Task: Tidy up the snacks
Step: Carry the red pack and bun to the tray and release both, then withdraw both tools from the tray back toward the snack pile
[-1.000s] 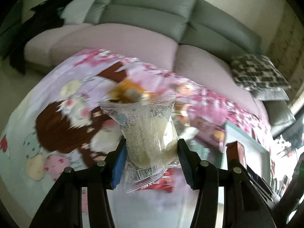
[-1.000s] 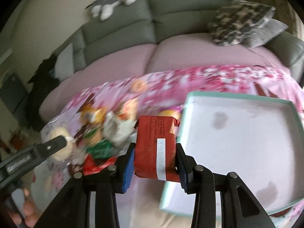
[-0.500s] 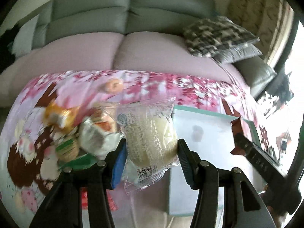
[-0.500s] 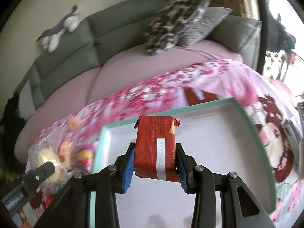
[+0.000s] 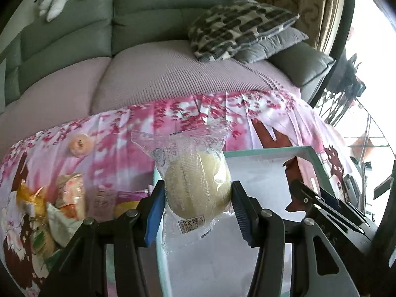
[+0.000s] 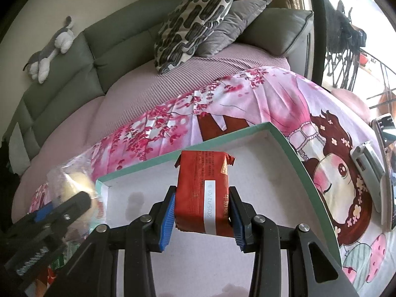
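Note:
My left gripper [image 5: 198, 198] is shut on a clear-wrapped pale bun [image 5: 195, 183] and holds it over the left edge of the teal-rimmed white tray [image 5: 269, 149]. My right gripper [image 6: 201, 210] is shut on a red snack packet [image 6: 201, 193] and holds it above the tray's white floor [image 6: 277, 198]. The red packet [image 5: 303, 170] and right gripper also show at the right of the left wrist view. The bun [image 6: 74, 183] and left gripper show at the left of the right wrist view. A pile of loose snacks [image 5: 49, 210] lies left of the tray.
The tray and snacks lie on a pink cartoon-print cloth [image 6: 247, 99] in front of a grey-and-mauve sofa [image 5: 160, 74] with cushions [image 6: 195, 17]. A phone [image 6: 384, 168] and a grey device [image 6: 368, 168] lie right of the tray. A round wrapped sweet [image 5: 80, 144] lies apart.
Both grippers have swung right, from over the snack pile to over the tray, each still holding its snack. The tray now fills the lower part of both views.

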The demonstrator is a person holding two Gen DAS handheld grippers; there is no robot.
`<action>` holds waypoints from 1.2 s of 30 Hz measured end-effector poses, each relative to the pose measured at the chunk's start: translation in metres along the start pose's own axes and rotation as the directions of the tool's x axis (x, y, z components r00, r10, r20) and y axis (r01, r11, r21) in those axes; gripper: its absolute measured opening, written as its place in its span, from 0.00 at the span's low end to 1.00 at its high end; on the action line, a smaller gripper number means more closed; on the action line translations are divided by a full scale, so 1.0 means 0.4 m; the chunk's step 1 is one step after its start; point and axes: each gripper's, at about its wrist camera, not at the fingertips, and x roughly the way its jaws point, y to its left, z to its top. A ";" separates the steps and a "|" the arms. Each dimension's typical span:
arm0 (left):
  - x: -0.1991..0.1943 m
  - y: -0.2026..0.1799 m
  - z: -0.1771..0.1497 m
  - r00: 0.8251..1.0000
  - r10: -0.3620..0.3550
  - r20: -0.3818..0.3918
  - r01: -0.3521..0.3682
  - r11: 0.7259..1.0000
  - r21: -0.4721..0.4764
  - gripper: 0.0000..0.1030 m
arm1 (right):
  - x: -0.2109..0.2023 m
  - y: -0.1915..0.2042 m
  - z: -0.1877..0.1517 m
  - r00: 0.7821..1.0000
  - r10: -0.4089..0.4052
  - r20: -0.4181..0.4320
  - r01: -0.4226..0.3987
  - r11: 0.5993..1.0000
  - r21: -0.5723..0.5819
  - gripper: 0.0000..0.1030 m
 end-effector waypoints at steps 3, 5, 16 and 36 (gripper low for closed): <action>0.036 -0.010 -0.002 1.000 0.004 -0.023 -0.004 1.000 -0.002 0.53 | 0.002 -0.007 0.003 1.000 -0.007 -0.004 0.007 1.000 0.004 0.41; 0.053 -0.014 -0.006 0.999 0.012 -0.033 -0.012 1.000 0.000 0.53 | 0.004 -0.008 0.003 1.000 -0.010 -0.011 0.010 1.000 0.003 0.41; 0.038 -0.007 -0.010 0.999 0.035 -0.020 -0.035 0.999 -0.014 0.65 | 0.015 -0.013 -0.002 0.999 -0.022 -0.042 0.022 1.000 0.011 0.41; -0.013 0.122 -0.014 0.957 0.288 0.041 -0.281 0.951 -0.129 0.98 | 0.013 0.000 0.001 0.998 -0.046 -0.038 0.045 0.999 -0.029 1.00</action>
